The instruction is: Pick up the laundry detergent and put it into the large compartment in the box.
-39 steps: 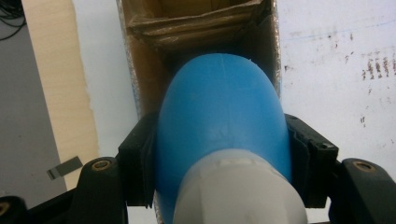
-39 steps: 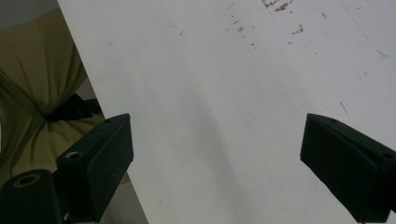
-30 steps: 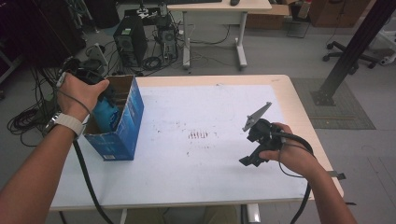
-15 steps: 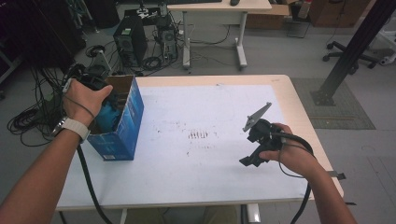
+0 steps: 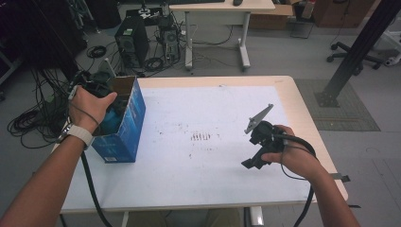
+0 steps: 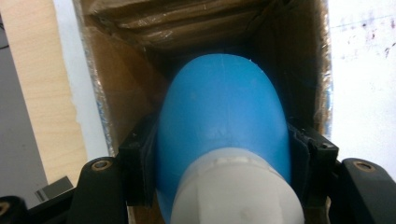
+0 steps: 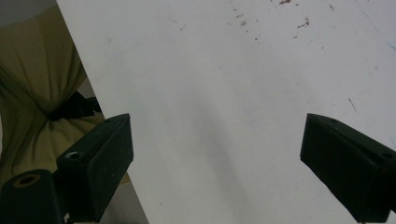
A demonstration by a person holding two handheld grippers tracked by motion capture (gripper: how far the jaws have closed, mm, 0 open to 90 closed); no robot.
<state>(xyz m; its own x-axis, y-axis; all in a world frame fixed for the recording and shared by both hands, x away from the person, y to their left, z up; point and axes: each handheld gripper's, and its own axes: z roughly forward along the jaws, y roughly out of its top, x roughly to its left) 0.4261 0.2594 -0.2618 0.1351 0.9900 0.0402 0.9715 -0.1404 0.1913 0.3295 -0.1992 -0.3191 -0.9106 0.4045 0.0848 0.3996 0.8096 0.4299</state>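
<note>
Your left gripper [image 6: 219, 186] has its jaws clamped on a blue bottle with a white cap [image 6: 222, 126] that hangs inside the open blue cardboard box [image 5: 124, 124] at the table's [image 5: 208, 189] left edge, while your right gripper [image 7: 215, 163] hovers over the tabletop, jaws spread wide and empty.

We see a lab or technical workroom. A white-topped desk [image 5: 198, 189] with a pale wooden edge, its surface speckled with dark marks, stands on a grey floor [image 5: 283, 52]. Behind it we find a desktop computer tower [image 5: 130, 45], loose coils of black cables [image 5: 40, 118] and a second, light-coloured table [image 5: 222, 7]. At the right we note a black metal post [image 5: 359, 47] on a floor plate and the wheeled base of an office chair [image 5: 357, 52].
</note>
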